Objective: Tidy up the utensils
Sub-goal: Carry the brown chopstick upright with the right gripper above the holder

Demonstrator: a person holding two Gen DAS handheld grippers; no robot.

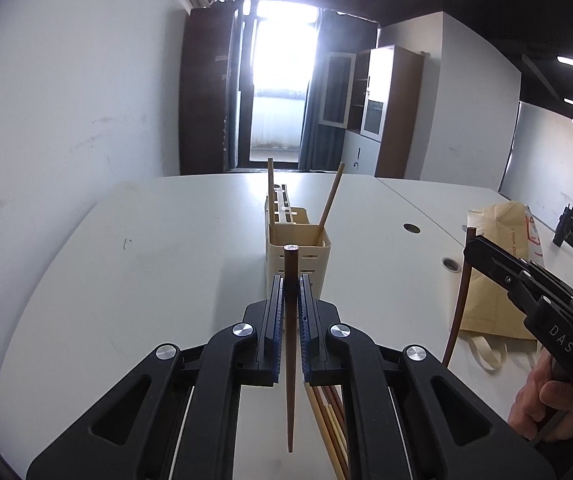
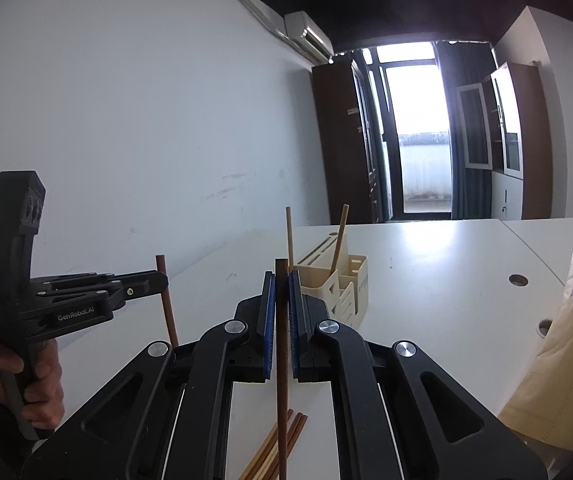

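A white wall (image 1: 66,100) is running along the left side of the room, with an air conditioner (image 2: 310,36) mounted high on it. Further right, a dark wardrobe (image 1: 206,92) is standing beside a bright glass door (image 1: 278,80), and a brown-and-white cabinet (image 1: 382,96) is filling the corner. A white table (image 1: 146,260) is spreading across the foreground (two round cable holes are showing in its right half), and a tan paper bag (image 1: 498,272) is lying at its right.

The left gripper (image 1: 291,292) is pointing level across the table toward the door, its blue-padded jaws pinching a dark brown chopstick (image 1: 290,344) that is standing nearly upright, its tip hanging just above the table. In the right wrist view, a bare hand (image 2: 42,376) is squeezing this gripper's handle from below.

Just beyond it, a cream utensil holder (image 1: 298,252) is sitting mid-table, with two lighter chopsticks (image 1: 330,196) already standing in it, one upright, one leaning right. A loose bundle of chopsticks (image 1: 332,420) is lying on the table beneath the grippers.

The right gripper (image 2: 282,308) is pointing the same way, jaws clamping a second dark chopstick (image 2: 281,360), also held vertically, above the bundle. The person's right hand (image 1: 538,404) is wrapping its handle at the far right.
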